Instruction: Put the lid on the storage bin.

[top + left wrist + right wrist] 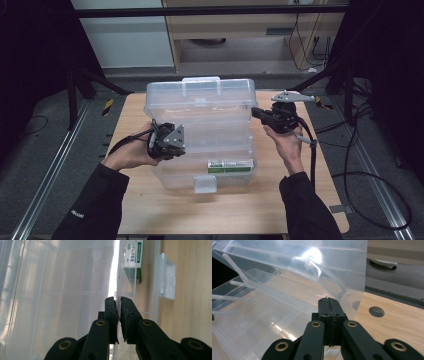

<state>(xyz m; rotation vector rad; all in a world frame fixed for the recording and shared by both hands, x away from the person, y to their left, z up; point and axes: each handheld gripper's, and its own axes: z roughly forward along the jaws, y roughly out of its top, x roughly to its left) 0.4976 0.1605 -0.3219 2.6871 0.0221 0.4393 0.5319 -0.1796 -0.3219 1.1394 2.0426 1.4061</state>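
**Both claws on the lid, box half open**

Nearest the person, the white latch hangs free at the box's front edge, a green-and-white carton just behind it inside. The clear storage box sits mid-table. Left claw is pinched narrow on the lid edge; right claw is clamped tight on the lid's opposite side. Farther back, the lid stands tilted up. Best to raise both sides evenly, so the thin plastic doesn't twist.
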